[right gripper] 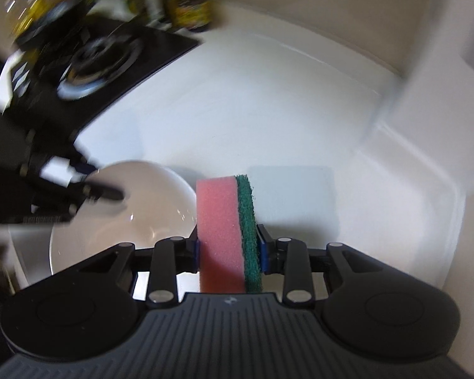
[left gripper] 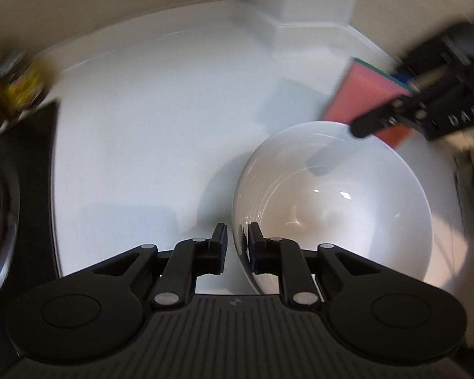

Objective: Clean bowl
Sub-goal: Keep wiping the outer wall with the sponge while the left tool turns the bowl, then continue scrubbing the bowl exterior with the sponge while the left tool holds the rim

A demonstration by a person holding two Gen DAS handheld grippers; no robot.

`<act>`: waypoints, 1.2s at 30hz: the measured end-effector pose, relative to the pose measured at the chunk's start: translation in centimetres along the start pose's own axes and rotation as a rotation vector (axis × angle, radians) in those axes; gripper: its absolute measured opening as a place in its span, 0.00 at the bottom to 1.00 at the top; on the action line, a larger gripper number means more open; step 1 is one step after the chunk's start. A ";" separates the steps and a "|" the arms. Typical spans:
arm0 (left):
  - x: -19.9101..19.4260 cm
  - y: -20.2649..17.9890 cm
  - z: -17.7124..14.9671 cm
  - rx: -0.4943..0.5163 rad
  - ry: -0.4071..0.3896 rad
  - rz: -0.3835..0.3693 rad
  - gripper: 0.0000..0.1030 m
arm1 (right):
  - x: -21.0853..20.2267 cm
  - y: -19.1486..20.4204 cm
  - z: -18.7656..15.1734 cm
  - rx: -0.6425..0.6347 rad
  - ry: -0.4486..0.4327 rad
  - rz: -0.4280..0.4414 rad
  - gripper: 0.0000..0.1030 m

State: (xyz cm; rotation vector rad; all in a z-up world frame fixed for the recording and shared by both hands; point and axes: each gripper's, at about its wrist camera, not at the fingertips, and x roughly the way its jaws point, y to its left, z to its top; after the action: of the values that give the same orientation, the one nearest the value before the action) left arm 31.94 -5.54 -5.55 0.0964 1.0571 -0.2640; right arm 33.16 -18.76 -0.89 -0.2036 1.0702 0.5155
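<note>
On the white counter (left gripper: 148, 145), the bowl (left gripper: 331, 208) is sitting upright, and the left gripper (left gripper: 237, 246) is pinching its near rim: one finger is lying inside the bowl and the other outside, with the wall clamped between the blue pads. Seen from the right wrist camera, the same gripper (right gripper: 88, 186) is reaching in from the left onto the bowl (right gripper: 142, 214), though blur is hiding its fingertips there.

The right gripper (right gripper: 227, 249) is squeezing a sponge (right gripper: 227, 233) between its pads, so it is closed on it. The sponge is standing on edge, its pink foam facing left and its green scouring layer facing right. In the left wrist view, the sponge (left gripper: 366, 94) is hanging just beyond the far rim of the bowl, slightly above it, with the right gripper (left gripper: 382, 123) coming in from the upper right; whether the sponge is touching the rim is not clear.

Beyond the bowl, a black hob (right gripper: 88, 63) is lying at the left end of the counter, and blurred jars (right gripper: 186, 6) are standing behind it against the wall. The bowl's inside is looking glossy, with bright highlights near the bottom.
</note>
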 end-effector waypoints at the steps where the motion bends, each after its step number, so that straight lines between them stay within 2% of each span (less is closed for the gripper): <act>1: 0.0 -0.3 -0.2 0.035 -0.017 -0.003 0.08 | -0.2 -0.1 -0.7 0.037 -0.012 0.005 0.27; 4: 0.0 -0.8 -0.1 0.170 -0.021 -0.037 0.08 | -0.6 -0.7 -2.1 0.080 0.000 0.047 0.28; 9: 0.4 -1.5 0.9 0.389 -0.009 -0.076 0.11 | -0.3 -1.4 -0.9 -0.038 0.066 0.077 0.28; 17: 0.2 -1.7 1.3 0.518 -0.001 -0.114 0.13 | 0.5 0.5 2.5 -0.263 0.095 0.035 0.28; 21: 0.3 -1.6 1.3 0.467 -0.008 -0.117 0.13 | 1.4 1.4 3.2 -0.314 0.100 0.023 0.28; 22: 0.2 -1.4 1.3 0.416 -0.010 -0.110 0.14 | 1.5 1.4 3.2 -0.307 0.097 0.023 0.28; 24: -0.2 -1.1 1.0 0.312 -0.008 -0.081 0.21 | 1.4 1.1 3.0 -0.259 0.083 0.025 0.28; 27: -1.2 -1.1 -0.1 0.141 -0.002 -0.024 0.22 | 1.0 0.5 1.9 -0.166 0.050 0.027 0.28; 30: -1.2 -1.4 -0.5 0.140 -0.005 -0.015 0.22 | 0.6 -0.1 0.6 -0.057 0.016 0.026 0.28; 32: -1.2 -1.6 -0.7 0.146 -0.007 -0.011 0.15 | 0.2 -0.2 -0.5 0.015 -0.004 0.030 0.28; 36: -1.2 -1.9 -1.1 0.160 -0.012 -0.002 0.14 | -0.4 0.3 -2.3 0.046 0.013 0.055 0.28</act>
State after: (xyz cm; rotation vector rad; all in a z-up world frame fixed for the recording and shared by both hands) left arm 29.93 -6.97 -4.93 0.2373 1.0229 -0.3505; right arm 31.02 -19.55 -1.63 -0.1370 1.1015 0.5388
